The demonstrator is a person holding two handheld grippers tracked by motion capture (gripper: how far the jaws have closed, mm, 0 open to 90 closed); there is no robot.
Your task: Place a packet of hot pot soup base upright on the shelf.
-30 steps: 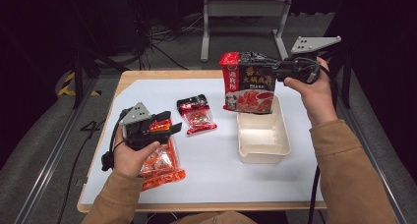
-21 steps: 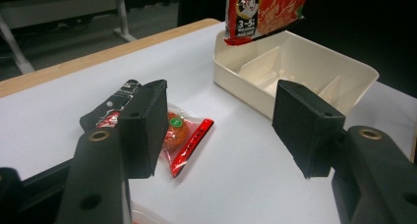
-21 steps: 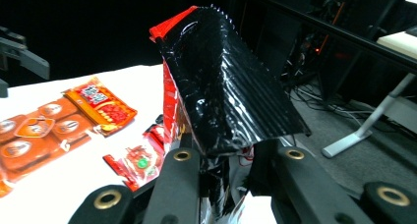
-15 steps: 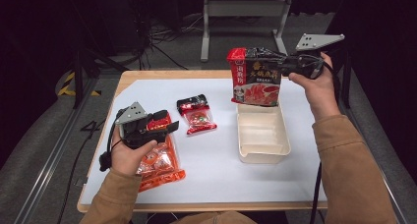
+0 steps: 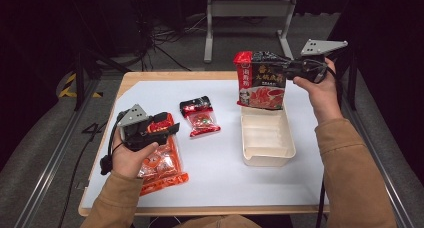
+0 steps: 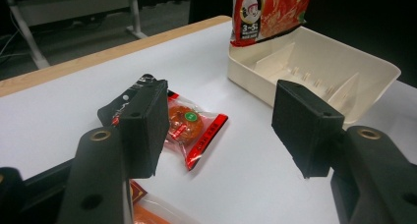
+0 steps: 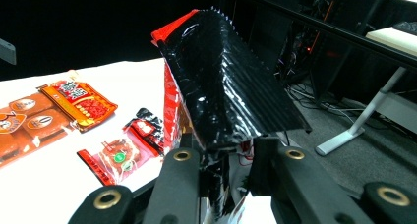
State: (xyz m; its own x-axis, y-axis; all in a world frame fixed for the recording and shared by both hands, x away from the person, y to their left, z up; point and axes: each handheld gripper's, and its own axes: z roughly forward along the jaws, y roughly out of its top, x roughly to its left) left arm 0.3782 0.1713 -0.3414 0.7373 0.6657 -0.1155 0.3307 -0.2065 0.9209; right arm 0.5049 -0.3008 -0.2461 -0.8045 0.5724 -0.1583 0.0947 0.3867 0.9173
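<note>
Right gripper [image 5: 285, 68]: my jaws clamp the top edge of the red-and-black bag [image 5: 261, 86], hanging upright.
Bag position: over the far end of the cream tray [image 5: 267, 138], 2 o'clock on the counter [image 5: 220, 183].
Left gripper [image 5: 167, 129]: jaws wide, nothing between, above the orange packet [image 5: 160, 165].
Small packet [image 5: 200, 119]: counter middle.

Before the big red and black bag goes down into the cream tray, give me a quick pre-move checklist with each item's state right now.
1. Right gripper shut on the big bag: ok.
2. Bag held above the cream tray, lower edge near its far end: ok.
3. Tray's compartments free of other things: ok.
4. Left gripper open, nothing between its fingers: ok.
5. Small packet lying apart from the tray: ok.
6. Whether the bag fits inside the tray: cannot tell.
</note>
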